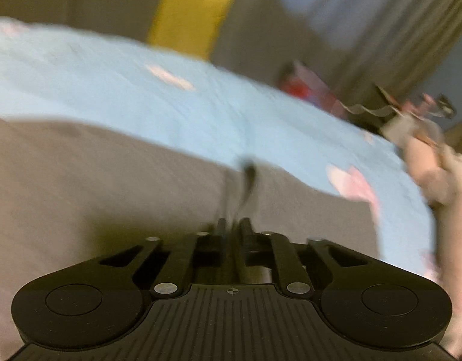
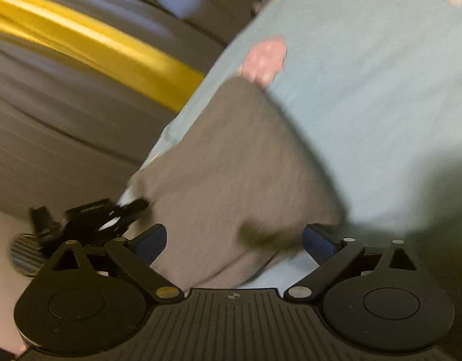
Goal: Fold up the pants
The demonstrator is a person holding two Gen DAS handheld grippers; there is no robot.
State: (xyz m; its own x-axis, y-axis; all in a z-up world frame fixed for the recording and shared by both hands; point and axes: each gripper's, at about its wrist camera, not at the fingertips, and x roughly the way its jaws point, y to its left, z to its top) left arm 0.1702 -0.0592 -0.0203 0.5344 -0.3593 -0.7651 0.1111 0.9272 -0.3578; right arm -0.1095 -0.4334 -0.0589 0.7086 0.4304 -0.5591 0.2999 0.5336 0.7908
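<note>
Grey-brown pants point(image 1: 95, 186) lie on a light blue bed sheet point(image 1: 125, 81) with pink prints. My left gripper point(image 1: 234, 225) is shut on a fold of the pants, with a dark drawstring point(image 1: 249, 177) just beyond its tips. In the right wrist view the pants point(image 2: 231, 165) spread over the sheet point(image 2: 366, 105). My right gripper point(image 2: 234, 237) is open, its blue pads point(image 2: 151, 240) standing either side of the pants' near edge. The left gripper point(image 2: 89, 216) shows at the lower left of that view. Both views are motion-blurred.
A yellow band point(image 1: 195, 9) and grey curtains point(image 1: 366, 45) stand behind the bed. A red item point(image 1: 303, 87) and the person's hand on the other gripper point(image 1: 423, 138) are at the right. The sheet's edge point(image 2: 167, 138) drops to the left.
</note>
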